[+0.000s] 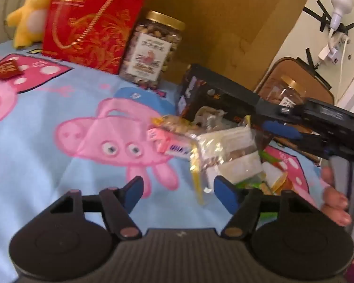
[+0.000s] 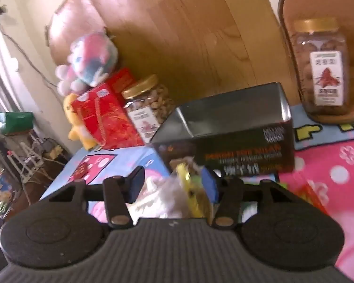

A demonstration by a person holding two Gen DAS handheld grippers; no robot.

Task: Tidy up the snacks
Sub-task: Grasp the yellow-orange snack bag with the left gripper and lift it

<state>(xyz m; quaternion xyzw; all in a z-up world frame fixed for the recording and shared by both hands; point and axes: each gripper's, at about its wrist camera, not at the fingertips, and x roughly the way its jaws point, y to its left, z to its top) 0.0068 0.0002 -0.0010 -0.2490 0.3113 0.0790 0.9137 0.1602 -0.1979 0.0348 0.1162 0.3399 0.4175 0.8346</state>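
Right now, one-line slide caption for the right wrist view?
Right gripper holds a clear snack packet before the open black box.

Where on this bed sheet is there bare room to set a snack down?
The widest free patch is the blue sheet left of the snack pile, in front of the red box and peanut jar. It is crowded around the black box, where loose packets pile up.
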